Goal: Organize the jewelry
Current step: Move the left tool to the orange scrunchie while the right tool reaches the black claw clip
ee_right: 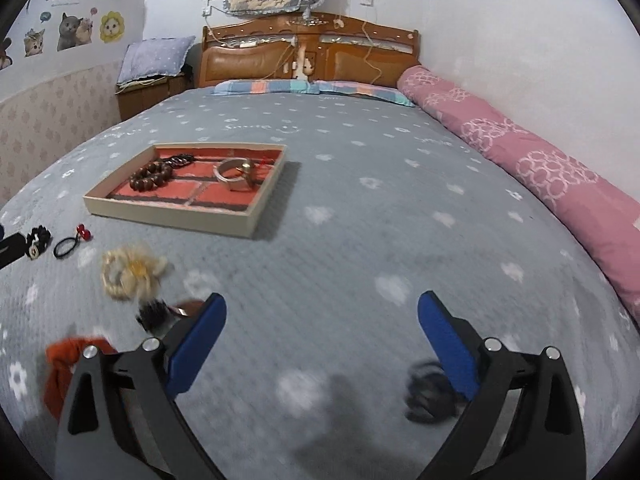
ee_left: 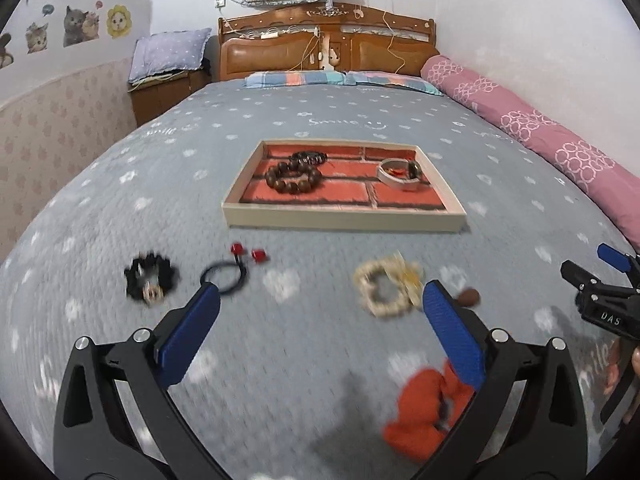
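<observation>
Left wrist view: the left claw [ee_left: 320,312] stands wide open over the bed [ee_left: 320,360] and holds nothing. Loose pieces lie near: a black scrunchie [ee_left: 150,278] at left, a thin black hair tie [ee_left: 226,276] with red beads, a pale bead bracelet [ee_left: 384,288] near the right finger and an orange cloth piece [ee_left: 424,408] nearest. All look light and limp; I judge a pinch across the band or bead string best. Farther off, the tray [ee_left: 344,222] holds a dark wooden bead bracelet [ee_left: 294,178] and a stiff silver bangle [ee_left: 400,174]. The right claw [ee_left: 600,276] at the right edge reads "DAS"; the bedspread reads "Smile".

Right wrist view: the right claw [ee_right: 320,316] is likewise wide open and empty, with a dark, blurred item [ee_right: 430,394] by its right finger. A wall sticker reads "LOVELY CATS".
</observation>
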Demonstrator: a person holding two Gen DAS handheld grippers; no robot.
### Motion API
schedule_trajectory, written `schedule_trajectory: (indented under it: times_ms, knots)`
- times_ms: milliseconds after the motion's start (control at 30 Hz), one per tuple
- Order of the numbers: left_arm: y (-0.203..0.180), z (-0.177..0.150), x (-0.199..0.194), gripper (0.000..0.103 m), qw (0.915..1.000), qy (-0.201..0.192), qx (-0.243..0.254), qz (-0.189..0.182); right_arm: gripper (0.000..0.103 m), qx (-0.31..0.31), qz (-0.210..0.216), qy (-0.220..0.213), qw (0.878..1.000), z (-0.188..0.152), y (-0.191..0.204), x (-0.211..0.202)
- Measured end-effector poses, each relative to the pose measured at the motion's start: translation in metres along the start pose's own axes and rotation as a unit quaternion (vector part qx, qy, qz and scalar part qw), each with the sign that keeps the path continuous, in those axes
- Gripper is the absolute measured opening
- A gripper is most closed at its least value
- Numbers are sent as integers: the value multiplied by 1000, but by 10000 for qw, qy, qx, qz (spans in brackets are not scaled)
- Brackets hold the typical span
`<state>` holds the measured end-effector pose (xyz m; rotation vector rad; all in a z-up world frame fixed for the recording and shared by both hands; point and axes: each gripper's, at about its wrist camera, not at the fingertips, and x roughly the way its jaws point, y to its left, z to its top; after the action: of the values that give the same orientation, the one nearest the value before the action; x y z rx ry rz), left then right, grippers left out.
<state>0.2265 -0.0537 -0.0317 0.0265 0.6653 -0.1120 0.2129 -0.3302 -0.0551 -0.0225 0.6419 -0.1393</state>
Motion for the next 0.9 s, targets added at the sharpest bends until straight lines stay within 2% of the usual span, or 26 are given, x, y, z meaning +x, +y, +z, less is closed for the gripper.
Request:
schedule_trajectory:
  times_ms: [300,433,700,900]
  knots:
    - [-27,-50,-12,98,9997,134,-164,-105,94,137,-273,67,9995,-41,-47,-17]
    - [-43,-67,-3,98,9993,343,-102,-146,94,185,-430,122,9988,-51,-62,-14]
    - [-64,-80,4,98,9994,267,109,-183,94,512,-387,439,9970,-63,-80,6]
    - [-64,-82,15,98,9990,413,85,-159,94,600,-410,685,9950,-63,-83,25]
